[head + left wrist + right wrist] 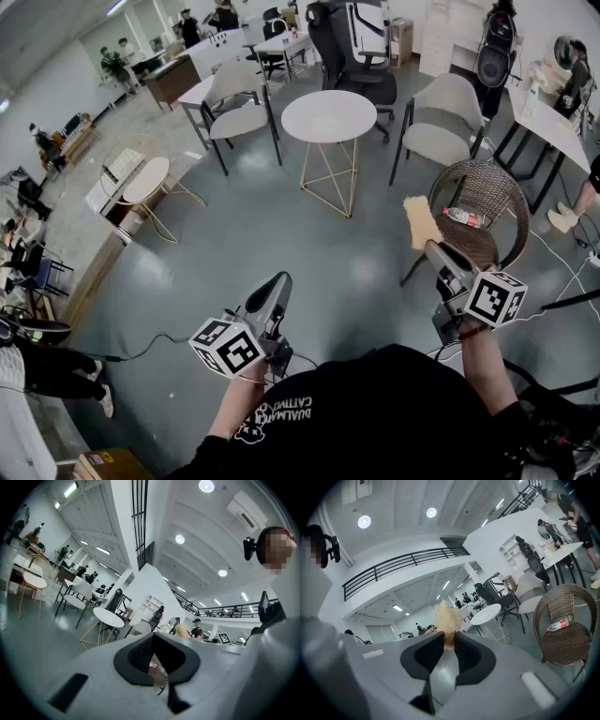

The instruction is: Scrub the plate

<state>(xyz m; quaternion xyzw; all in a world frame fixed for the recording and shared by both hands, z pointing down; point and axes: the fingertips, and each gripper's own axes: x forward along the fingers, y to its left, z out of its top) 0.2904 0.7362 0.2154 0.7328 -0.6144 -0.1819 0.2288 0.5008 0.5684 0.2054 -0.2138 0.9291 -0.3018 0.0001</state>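
The sponge (421, 223) is a pale tan slab with ragged edges. It stands upright past the fingertips of the right gripper (431, 248), which pinches its lower edge. That edge is buried between the pads. The left gripper (277, 281) has its fingers pressed together and holds nothing.

We see a glossy grey floor (281, 253) with a round white table (329, 115) on gold legs, pale chairs (236, 94) either side. A brown wicker chair (495, 178) stands nearer us, and round lights (180, 539) shine overhead
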